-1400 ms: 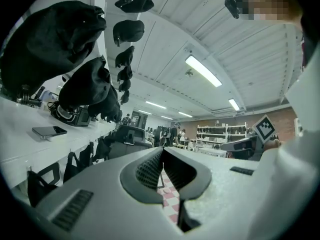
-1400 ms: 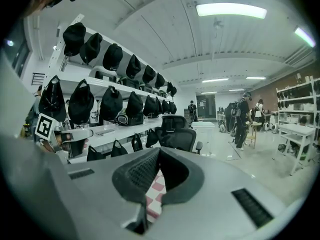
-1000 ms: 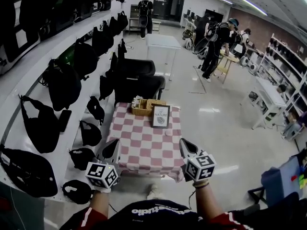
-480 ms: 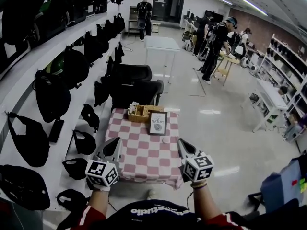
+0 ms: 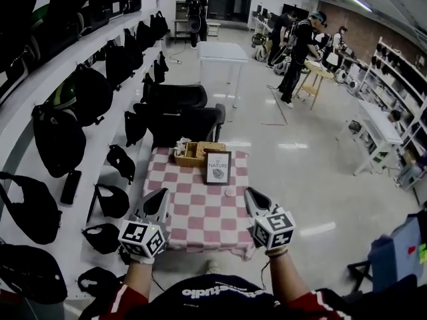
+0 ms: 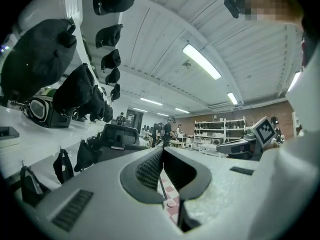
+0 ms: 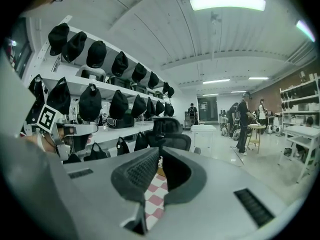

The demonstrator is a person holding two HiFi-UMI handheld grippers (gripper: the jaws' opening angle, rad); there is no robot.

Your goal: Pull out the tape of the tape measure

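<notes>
A small table with a red-and-white checked cloth (image 5: 193,212) stands below me. On it, near the right side, lies a small round pale object (image 5: 229,192), perhaps the tape measure; it also shows low between the left jaws as a disc (image 6: 171,203). My left gripper (image 5: 159,195) hovers over the cloth's near left part, shut and empty (image 6: 162,150). My right gripper (image 5: 251,195) hovers at the near right, just right of the disc. Its jaws are starting to open, the tips still almost touching (image 7: 160,151), with nothing between them.
A wicker basket (image 5: 193,153) and a framed sign (image 5: 218,168) stand at the table's far edge. Black office chairs (image 5: 183,119) sit behind it. White shelves with black bags (image 5: 80,105) run along the left. People work at benches far back right (image 5: 297,52).
The table has drawn nearer and lower in the head view as I come up to it. Both grippers hold the same pose, now over its near edge.
</notes>
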